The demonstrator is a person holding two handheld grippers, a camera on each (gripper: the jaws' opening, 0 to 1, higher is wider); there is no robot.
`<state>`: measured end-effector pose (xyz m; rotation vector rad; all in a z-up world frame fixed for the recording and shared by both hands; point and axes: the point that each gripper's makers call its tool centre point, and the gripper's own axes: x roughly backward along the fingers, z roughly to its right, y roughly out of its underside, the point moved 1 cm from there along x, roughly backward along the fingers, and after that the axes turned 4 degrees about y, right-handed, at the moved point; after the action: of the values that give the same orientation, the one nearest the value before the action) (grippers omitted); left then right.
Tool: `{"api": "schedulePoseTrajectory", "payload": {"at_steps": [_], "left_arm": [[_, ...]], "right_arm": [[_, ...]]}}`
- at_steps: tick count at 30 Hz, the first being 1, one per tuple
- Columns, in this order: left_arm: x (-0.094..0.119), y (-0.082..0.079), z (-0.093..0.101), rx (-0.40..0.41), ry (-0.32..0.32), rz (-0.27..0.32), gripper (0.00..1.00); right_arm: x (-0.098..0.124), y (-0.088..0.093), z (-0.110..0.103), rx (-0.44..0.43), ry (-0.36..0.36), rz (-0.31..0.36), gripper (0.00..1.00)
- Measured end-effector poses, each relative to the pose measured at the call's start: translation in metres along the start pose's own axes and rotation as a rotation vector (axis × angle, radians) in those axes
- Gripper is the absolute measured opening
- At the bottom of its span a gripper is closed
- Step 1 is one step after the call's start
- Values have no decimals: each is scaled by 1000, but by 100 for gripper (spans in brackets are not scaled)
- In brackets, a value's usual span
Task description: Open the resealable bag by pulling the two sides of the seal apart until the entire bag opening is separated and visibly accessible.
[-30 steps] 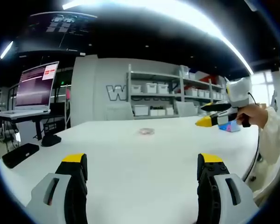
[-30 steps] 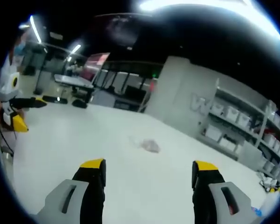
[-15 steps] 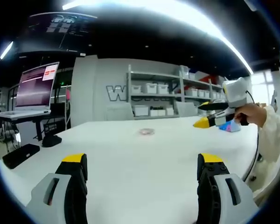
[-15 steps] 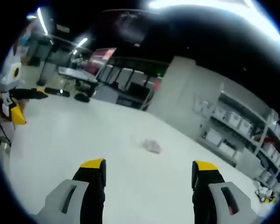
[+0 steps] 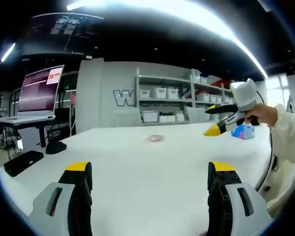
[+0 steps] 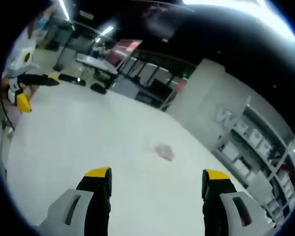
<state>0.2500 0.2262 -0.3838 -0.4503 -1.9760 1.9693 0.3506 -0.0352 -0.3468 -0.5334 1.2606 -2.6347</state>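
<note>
A small clear resealable bag (image 5: 155, 138) lies flat on the white table (image 5: 137, 167), well ahead of both grippers; in the right gripper view the bag (image 6: 163, 151) looks crumpled. My left gripper (image 5: 150, 173) stands open above the table's near part, nothing between its yellow-tipped jaws. My right gripper (image 6: 156, 178) is open too, held over the table and tilted. In the left gripper view the right gripper (image 5: 221, 124) comes in from the right, held by a person's hand. In the right gripper view the left gripper (image 6: 20, 93) appears at the far left.
A laptop (image 5: 37, 96) on a stand and dark devices (image 5: 22, 162) sit at the table's left edge. A small blue object (image 5: 244, 132) lies on the table at the right. Shelves with white bins (image 5: 172, 101) stand behind the table.
The right gripper has tilted and rolled, shifting its whole view; in the left gripper view it has risen slightly. The bag and left gripper have not moved.
</note>
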Motion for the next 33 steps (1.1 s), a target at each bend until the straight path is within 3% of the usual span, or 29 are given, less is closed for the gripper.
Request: {"api": "schedulePoseTrajectory", "payload": {"at_steps": [33], "left_arm": [[2,3,-3,6,-7,-8,96]], "right_arm": [[-42,-4,-12,93,-64,-25,74]]}}
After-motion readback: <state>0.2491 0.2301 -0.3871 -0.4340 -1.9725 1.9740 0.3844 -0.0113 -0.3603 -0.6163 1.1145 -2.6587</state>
